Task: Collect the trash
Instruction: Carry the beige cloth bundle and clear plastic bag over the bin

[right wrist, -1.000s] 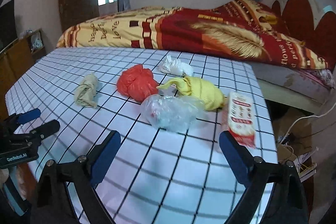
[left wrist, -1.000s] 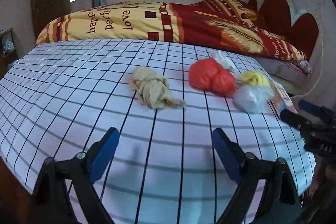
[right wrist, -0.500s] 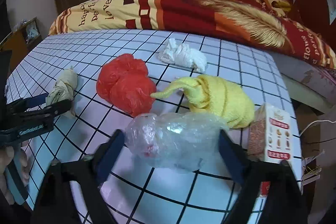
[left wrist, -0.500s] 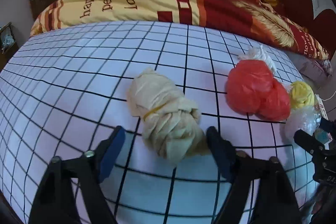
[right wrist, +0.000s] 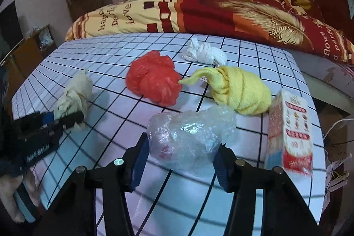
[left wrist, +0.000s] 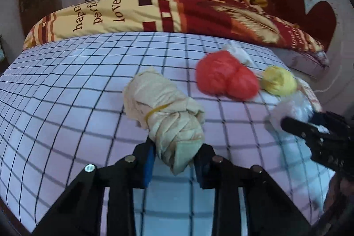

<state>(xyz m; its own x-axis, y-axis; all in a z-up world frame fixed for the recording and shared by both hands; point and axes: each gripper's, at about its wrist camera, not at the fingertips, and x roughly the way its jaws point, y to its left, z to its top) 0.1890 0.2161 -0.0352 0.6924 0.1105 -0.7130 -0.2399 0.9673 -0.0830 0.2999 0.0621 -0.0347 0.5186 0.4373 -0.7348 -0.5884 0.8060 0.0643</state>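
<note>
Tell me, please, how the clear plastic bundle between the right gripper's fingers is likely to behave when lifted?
The clear plastic bundle looks like crumpled film, so it is probably very light and will squash rather than resist. Its glossy surface may slip between the right gripper pads. Loose folds hang below, so part of it may sag or trail over the checked tablecloth.

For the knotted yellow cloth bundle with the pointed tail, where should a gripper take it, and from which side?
Grip the knotted yellow cloth bundle across its fat rounded body, not the thin tail pointing toward the crumpled red plastic bag. Probably come from above: the upright red-and-white carton and the clear plastic bag crowd its near side.
</note>
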